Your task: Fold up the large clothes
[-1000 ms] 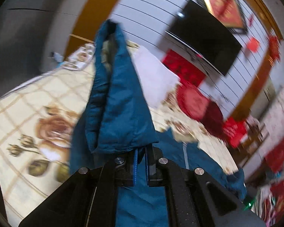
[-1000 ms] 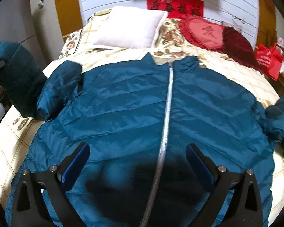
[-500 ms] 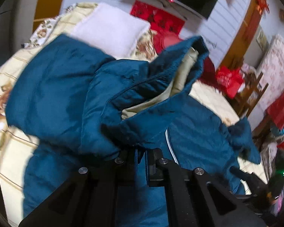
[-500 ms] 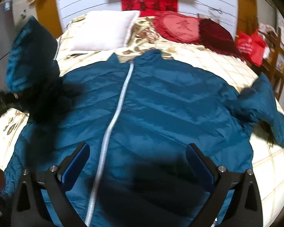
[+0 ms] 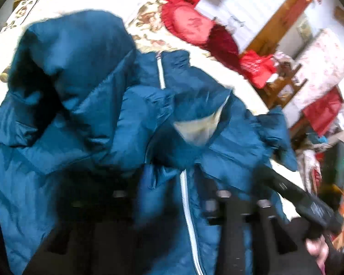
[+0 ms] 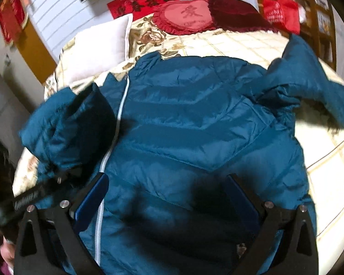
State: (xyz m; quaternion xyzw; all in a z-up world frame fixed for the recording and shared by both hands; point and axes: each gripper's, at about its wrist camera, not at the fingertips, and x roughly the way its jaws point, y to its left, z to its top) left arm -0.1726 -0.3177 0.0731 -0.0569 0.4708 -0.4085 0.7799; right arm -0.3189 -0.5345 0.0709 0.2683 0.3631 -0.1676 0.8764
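Observation:
A large teal puffer jacket (image 6: 195,126) lies front up on the bed, its white zipper (image 6: 117,128) closed. Its left sleeve (image 5: 80,96) is folded over the chest, cuff lining (image 5: 195,128) showing. My left gripper (image 5: 172,197) is blurred with its jaws apart around the zipper; the sleeve rests just beyond it. It also shows at the left of the right wrist view (image 6: 64,176). My right gripper (image 6: 169,197) is open and empty above the jacket's lower front. The right sleeve (image 6: 309,87) lies spread out to the right.
The bed (image 6: 240,43) has a cream floral cover. A white pillow (image 6: 98,52) and red cushions (image 6: 188,16) lie at the head. Red bags (image 6: 282,11) and wooden furniture stand to the right of the bed. A TV hangs on the wall.
My left gripper has carried the left sleeve across onto the jacket's chest and its jaws have opened. The right gripper has swung right, toward the jacket's right half.

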